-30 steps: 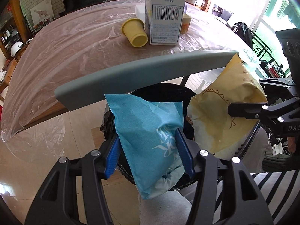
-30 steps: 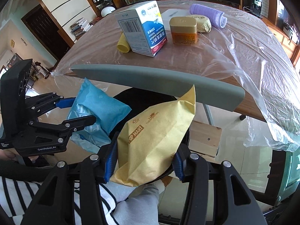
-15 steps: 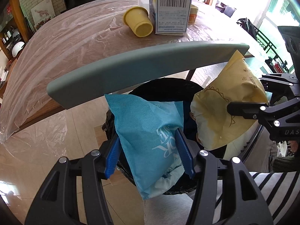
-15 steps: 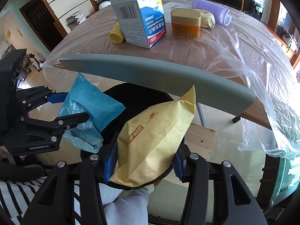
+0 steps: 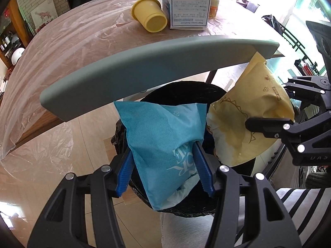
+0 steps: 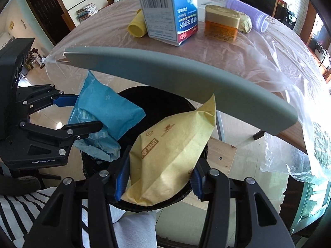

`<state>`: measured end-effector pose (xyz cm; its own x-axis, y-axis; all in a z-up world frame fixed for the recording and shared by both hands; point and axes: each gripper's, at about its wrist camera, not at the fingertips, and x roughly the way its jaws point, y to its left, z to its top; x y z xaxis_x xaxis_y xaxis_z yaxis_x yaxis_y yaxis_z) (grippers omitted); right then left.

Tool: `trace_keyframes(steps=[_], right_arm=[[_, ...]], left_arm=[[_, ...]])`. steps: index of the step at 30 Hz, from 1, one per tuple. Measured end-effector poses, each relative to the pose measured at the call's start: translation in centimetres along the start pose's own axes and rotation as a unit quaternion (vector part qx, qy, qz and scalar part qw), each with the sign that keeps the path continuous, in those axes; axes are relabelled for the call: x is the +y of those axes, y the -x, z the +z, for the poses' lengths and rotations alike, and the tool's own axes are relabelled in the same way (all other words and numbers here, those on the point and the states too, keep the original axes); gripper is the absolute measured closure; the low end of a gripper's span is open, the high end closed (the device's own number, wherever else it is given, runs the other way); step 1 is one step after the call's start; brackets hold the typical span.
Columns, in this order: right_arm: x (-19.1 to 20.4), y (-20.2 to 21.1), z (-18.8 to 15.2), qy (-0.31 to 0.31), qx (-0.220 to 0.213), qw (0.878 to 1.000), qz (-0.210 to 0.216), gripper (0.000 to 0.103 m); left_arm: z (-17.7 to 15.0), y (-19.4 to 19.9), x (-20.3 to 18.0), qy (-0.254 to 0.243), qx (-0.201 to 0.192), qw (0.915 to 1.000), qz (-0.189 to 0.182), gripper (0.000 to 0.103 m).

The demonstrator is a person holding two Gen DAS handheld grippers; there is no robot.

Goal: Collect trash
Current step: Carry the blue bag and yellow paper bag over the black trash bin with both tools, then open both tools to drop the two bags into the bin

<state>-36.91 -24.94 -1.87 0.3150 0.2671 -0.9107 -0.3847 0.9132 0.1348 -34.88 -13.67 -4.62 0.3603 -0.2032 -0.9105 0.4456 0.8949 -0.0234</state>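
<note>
The left gripper (image 5: 165, 165) is clamping a blue plastic pouch (image 5: 163, 142) between its blue ribbed pads (image 5: 202, 169), which are pressing into the pouch's sides so that its crumpled lower end is sticking out toward the camera. The right gripper (image 6: 158, 177) is squeezing a yellow paper bag (image 6: 173, 155) printed with brown lettering in the same way, jaws closed tight on its lower part.

Both packets are hanging directly over the mouth of a black bin (image 5: 182, 91) lined with a black bag, which is sitting just ahead of and beneath the two sets of fingers. From the left gripper, the yellow bag is showing close on its right, almost touching the pouch; from the right gripper, the pouch is lying to its left, pinched by the other tool.

Beyond the bin, a grey-green chair back (image 6: 186, 82) is arching across both views. Farther ahead, on a table covered in clear plastic sheeting (image 5: 62, 47), a white and blue carton (image 6: 167, 10), a yellow cup (image 5: 151, 18) lying on its side, an amber jar with a gold lid (image 6: 222, 23) and a purple hair roller (image 6: 248, 16) are standing well apart from the grippers.

The person's striped sleeve (image 6: 12, 210) and grey trouser leg (image 6: 134, 229) are showing beneath the tools.
</note>
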Motion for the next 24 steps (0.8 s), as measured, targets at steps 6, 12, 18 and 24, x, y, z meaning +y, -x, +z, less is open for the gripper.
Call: trace_keyframes(steps=[6, 12, 18, 24], right_arm=[[0.3, -0.5, 0.2, 0.003, 0.005, 1.000, 0.001, 0.055], [0.5, -0.9, 0.4, 0.006, 0.009, 1.000, 0.001, 0.055], [0.5, -1.1, 0.4, 0.004, 0.013, 1.000, -0.001, 0.054], [0.4, -1.5, 0.3, 0.000, 0.017, 1.000, 0.000, 0.054]], left_arm=[[0.1, -0.4, 0.0, -0.004, 0.003, 1.0000, -0.002, 0.048], [0.2, -0.6, -0.1, -0.004, 0.005, 1.0000, -0.004, 0.048], [0.1, -1.0, 0.1, -0.005, 0.007, 1.0000, -0.004, 0.048], [0.1, -1.3, 0.3, -0.005, 0.009, 0.9999, -0.006, 0.050]])
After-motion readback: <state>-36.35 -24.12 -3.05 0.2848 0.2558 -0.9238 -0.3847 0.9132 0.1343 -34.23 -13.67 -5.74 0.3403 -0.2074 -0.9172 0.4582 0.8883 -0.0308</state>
